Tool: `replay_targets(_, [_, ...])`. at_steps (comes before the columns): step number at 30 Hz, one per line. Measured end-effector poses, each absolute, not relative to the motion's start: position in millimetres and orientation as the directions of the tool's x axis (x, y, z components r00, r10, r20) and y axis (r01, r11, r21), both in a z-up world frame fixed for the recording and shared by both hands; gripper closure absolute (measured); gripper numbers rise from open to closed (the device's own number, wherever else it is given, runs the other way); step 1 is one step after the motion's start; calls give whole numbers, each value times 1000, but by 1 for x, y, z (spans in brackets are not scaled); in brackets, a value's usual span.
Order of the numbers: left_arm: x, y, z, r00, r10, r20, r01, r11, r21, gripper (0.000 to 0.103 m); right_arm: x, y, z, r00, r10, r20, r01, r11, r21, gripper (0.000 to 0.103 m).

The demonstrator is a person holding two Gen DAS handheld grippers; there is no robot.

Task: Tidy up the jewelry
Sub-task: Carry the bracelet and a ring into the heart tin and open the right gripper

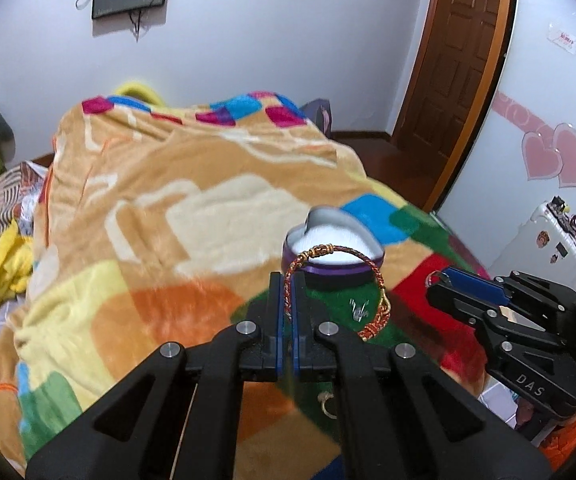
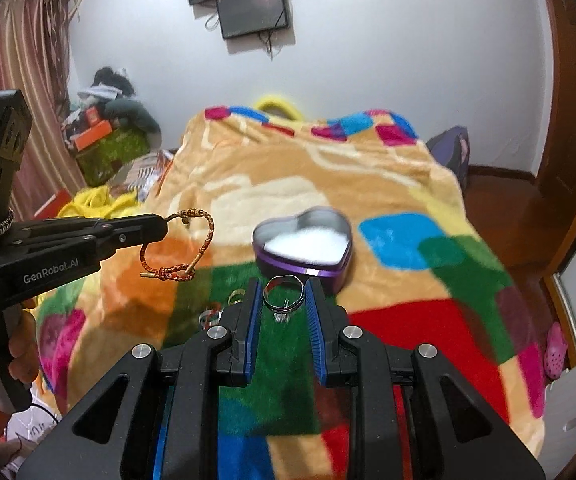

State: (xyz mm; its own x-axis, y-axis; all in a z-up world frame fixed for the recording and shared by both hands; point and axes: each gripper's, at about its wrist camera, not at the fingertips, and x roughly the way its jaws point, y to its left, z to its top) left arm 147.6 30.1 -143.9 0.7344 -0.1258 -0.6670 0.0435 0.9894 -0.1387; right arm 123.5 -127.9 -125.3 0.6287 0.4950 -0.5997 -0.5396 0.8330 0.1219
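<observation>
My left gripper (image 1: 287, 280) is shut on a red and gold braided bracelet (image 1: 380, 276), held above the blanket just short of the box; in the right wrist view it (image 2: 163, 224) holds the bracelet (image 2: 177, 240) at the left. An open purple heart-shaped box (image 1: 334, 248) with a white lining lies on the blanket; it also shows in the right wrist view (image 2: 306, 244). My right gripper (image 2: 283, 286) is shut on a silver ring (image 2: 283, 292) close to the box's near side; it shows in the left wrist view (image 1: 436, 282) at the right.
A colourful patchwork blanket (image 1: 191, 208) covers the bed. Small rings (image 2: 223, 304) lie on its green patch by the right gripper; a small silver piece (image 1: 358, 308) lies by the box. A brown door (image 1: 460, 52) stands at the right. Clutter (image 2: 103, 128) lies far left.
</observation>
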Motion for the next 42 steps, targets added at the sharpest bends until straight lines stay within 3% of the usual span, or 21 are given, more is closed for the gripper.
replay_targets(9, [163, 22, -120, 782, -117, -613, 71, 993, -99, 101, 133, -131, -109, 680, 495, -541, -527, 843, 109, 83])
replay_targets(18, [189, 16, -122, 783, -108, -613, 88, 994, -63, 101, 143, -129, -109, 700, 492, -517, -517, 849, 107, 83])
replay_targets(42, [258, -4, -187, 658, -106, -745, 154, 988, -5, 101, 195, -123, -154, 614, 476, -629, -468, 862, 195, 83])
